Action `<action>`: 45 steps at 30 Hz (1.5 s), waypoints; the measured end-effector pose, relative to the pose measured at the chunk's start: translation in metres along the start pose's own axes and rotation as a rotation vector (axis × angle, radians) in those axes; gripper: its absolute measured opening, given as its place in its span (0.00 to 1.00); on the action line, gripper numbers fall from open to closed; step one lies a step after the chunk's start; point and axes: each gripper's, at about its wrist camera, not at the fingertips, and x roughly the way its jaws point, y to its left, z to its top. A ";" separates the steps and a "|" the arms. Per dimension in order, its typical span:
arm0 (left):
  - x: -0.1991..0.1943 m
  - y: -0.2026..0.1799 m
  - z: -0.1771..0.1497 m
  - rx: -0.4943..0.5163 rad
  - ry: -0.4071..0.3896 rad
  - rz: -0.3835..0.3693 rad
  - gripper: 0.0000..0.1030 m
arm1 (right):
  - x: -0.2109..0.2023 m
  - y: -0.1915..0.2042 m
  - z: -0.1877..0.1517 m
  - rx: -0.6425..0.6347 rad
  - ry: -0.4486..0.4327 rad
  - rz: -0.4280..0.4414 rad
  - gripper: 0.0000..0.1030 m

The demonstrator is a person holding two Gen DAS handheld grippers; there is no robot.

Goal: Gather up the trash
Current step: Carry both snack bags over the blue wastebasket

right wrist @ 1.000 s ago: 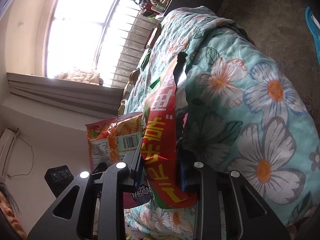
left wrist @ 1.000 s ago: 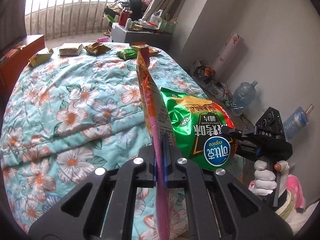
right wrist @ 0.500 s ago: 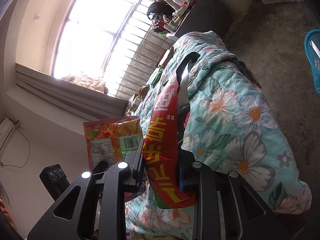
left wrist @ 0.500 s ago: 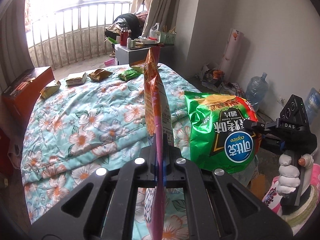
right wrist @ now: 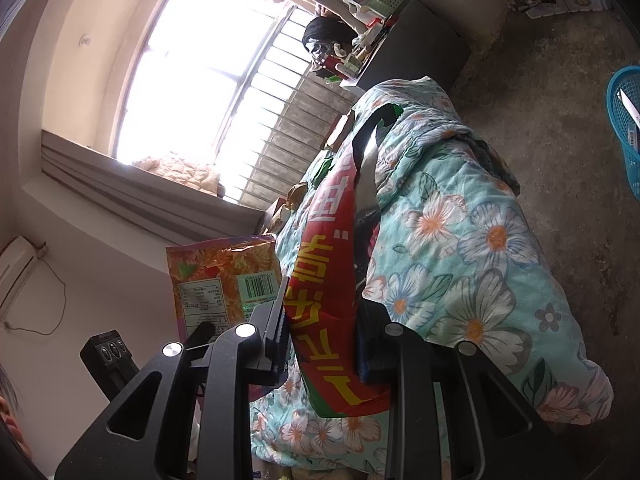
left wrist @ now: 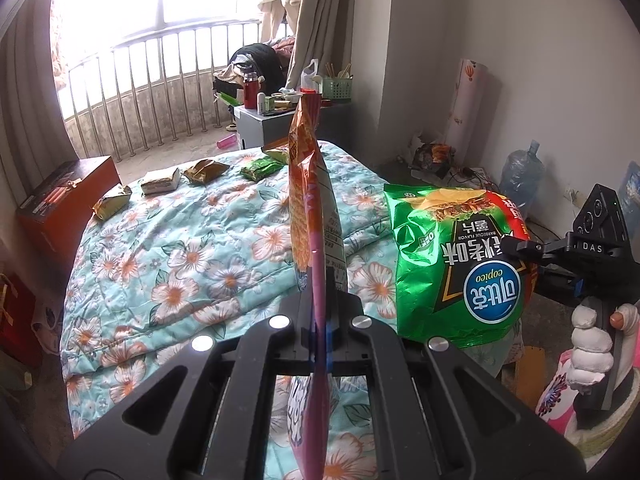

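Both grippers (left wrist: pixel 318 320) (right wrist: pixel 322 344) clamping snack bags (left wrist: pixel 308 208) (left wrist: pixel 452 264)

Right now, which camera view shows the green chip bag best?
The left wrist view. There the green chip bag shows its whole printed front, held by the right tongs. The right wrist view shows only its red edge, seen edge-on between those tongs.
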 end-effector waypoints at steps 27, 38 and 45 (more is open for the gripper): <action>0.114 -0.202 0.093 0.222 0.089 -0.488 0.01 | -0.152 -0.078 0.022 0.080 -0.411 -0.158 0.25; 0.203 -0.307 0.092 0.360 0.223 -0.604 0.01 | -0.203 -0.129 0.047 0.091 -0.591 -0.526 0.25; 0.238 -0.306 0.093 0.327 0.278 -0.608 0.01 | -0.151 -0.166 0.118 -0.200 -0.502 -1.052 0.25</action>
